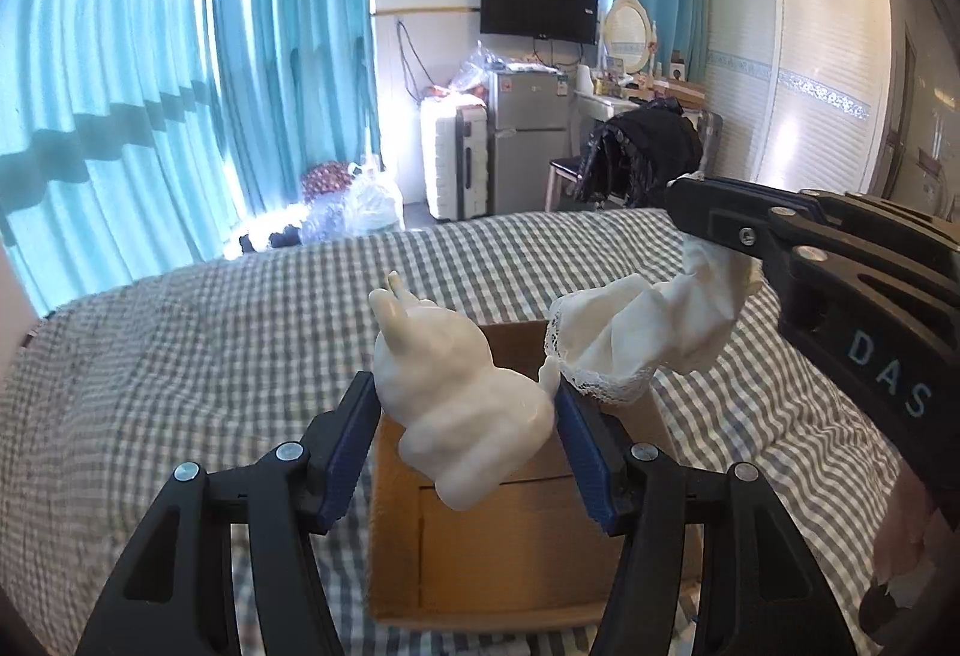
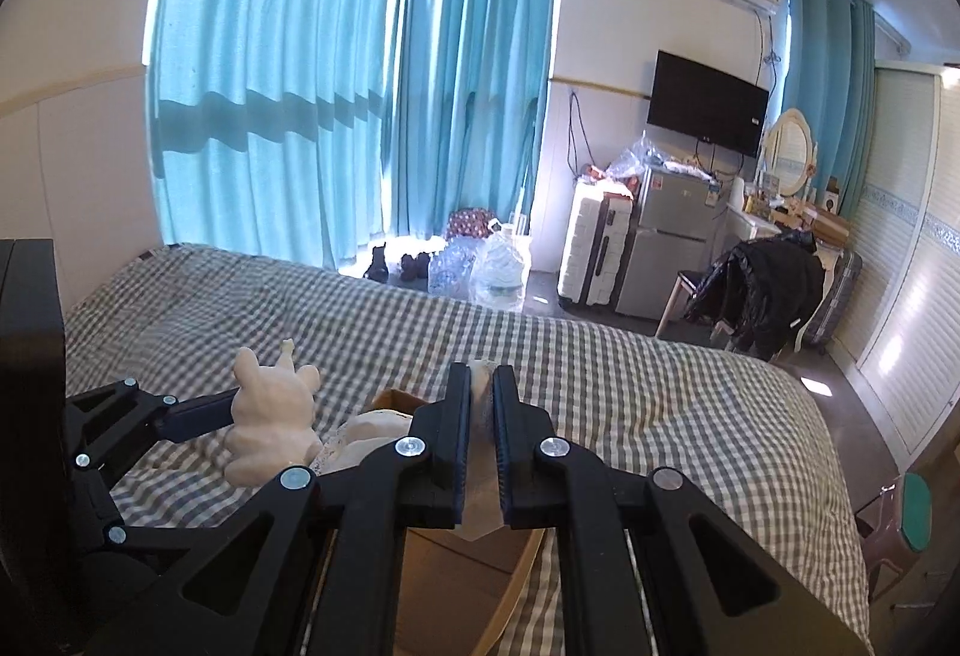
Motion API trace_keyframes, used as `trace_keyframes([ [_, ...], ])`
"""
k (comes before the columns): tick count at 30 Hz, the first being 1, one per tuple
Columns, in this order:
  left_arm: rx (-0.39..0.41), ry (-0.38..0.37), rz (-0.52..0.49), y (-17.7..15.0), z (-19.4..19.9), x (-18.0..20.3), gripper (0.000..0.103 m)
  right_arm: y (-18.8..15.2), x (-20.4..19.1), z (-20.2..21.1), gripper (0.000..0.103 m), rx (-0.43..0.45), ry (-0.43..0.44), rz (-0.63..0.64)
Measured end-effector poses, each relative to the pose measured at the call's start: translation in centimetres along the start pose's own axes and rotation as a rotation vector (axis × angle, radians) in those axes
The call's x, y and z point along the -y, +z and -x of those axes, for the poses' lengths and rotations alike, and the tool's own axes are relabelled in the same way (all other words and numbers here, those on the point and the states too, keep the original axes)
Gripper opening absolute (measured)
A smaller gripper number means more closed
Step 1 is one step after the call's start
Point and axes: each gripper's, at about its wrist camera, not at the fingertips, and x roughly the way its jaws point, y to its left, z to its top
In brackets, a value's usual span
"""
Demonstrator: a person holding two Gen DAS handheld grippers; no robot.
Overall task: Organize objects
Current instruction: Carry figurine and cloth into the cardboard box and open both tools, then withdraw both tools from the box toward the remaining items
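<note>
The left gripper is clamping a white figurine above a cardboard box on the checked bed; the right gripper is pinching a white cloth. Teal curtains are hanging behind.

The bed cover is a grey-and-white check, and on it sits a plain brown cardboard box. Above the box hang a cream-white figurine and a white cloth edged with lace, both between black grippers with blue pads. Beyond the bed hang turquoise curtains.
</note>
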Motion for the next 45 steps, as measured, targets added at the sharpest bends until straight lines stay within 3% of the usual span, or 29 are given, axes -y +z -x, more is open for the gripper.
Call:
trace_keyframes([
  [6, -0.083, -0.034, 0.000, -1.8, -6.0, -0.7, 0.061, -2.9, 2.0, -8.1, 0.008, -0.127, 0.064, -0.109],
  [14, -0.097, -0.023, -0.017, -4.2, -7.3, -0.7, 0.064, -6.3, 2.6, -11.7, 0.008, -0.211, 0.093, -0.141],
  [16, -0.095, -0.029, -0.030, -4.4, -6.8, -0.4, 0.082, -6.5, 2.8, -11.4, 0.008, -0.217, 0.096, -0.142],
  [17, -0.088, -0.048, -0.028, -4.5, -6.3, -0.3, 0.087, -6.4, 3.0, -11.1, 0.015, -0.214, 0.101, -0.151],
  [18, -0.079, -0.069, -0.022, -4.7, -5.7, -0.3, 0.092, -6.5, 3.0, -10.5, 0.022, -0.209, 0.106, -0.164],
  [20, -0.068, -0.092, -0.019, -4.8, -4.4, -0.2, 0.093, -6.2, 3.8, -9.0, 0.056, -0.182, 0.136, -0.226],
  [22, -0.064, -0.067, -0.034, -4.8, -2.7, 0.0, 0.094, -5.6, 4.5, -7.1, 0.064, -0.142, 0.168, -0.260],
  [29, 0.001, -0.024, -0.071, -3.1, 4.1, 0.3, 0.098, -2.9, 4.5, 1.2, 0.083, -0.058, 0.129, -0.224],
  [36, 0.115, 0.023, -0.035, -1.6, 12.4, -0.3, 0.103, 0.2, 5.0, 11.8, 0.092, 0.050, 0.054, -0.219],
  [41, 0.173, 0.052, -0.055, -4.0, 17.6, 0.0, 0.103, -0.1, 3.4, 17.9, 0.099, 0.046, 0.016, -0.177],
  [45, 0.145, 0.088, -0.002, -7.9, 19.9, -0.6, 0.103, -2.7, 1.4, 21.4, 0.099, 0.051, 0.021, -0.136],
])
